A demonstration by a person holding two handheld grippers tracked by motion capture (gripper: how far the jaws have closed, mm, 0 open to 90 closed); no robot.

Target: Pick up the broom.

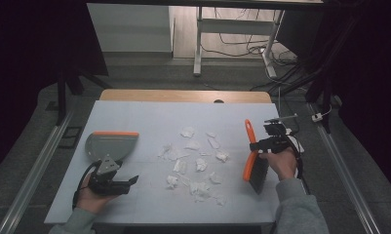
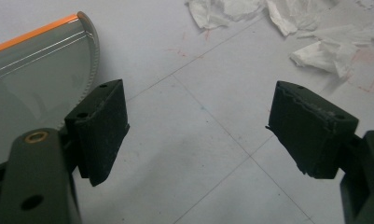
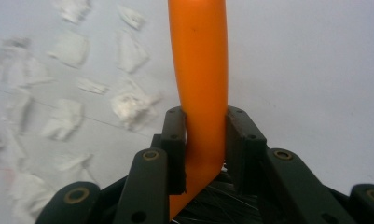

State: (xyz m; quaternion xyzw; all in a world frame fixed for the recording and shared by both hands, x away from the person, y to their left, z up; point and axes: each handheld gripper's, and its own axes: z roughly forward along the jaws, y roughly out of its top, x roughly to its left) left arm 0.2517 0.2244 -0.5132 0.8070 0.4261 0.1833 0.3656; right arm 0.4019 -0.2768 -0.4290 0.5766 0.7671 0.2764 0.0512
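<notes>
A person sits at the near edge of a pale grey table (image 1: 134, 117) with a gripper in each hand. The right gripper (image 1: 261, 145) is clamped on the orange handle of a hand brush (image 1: 251, 158); from the right gripper view the two black jaws press against either side of the handle (image 3: 201, 70), and dark bristles (image 3: 212, 205) show just below them. In the high view the brush stands on the right part of the table, handle pointing to the far side and bristle end toward the near edge, beside the person's right hand (image 1: 281, 163).

The left gripper (image 1: 127, 183) sits at the near left, held in the left hand (image 1: 93, 195), its jaws spread wide with nothing between them; the left gripper view shows bare table between the two black pads (image 2: 103, 128). Just beyond it, on the far side, a grey dustpan (image 1: 110, 145) with an orange edge lies flat on the table; I cannot tell whether the gripper touches it.

Between the dustpan and the brush, scraps of torn white paper (image 1: 193, 163) lie scattered over the middle of the table. Some of them show at the far right of the left gripper view (image 2: 324, 51), and blurred at the left of the right gripper view (image 3: 128, 105).
</notes>
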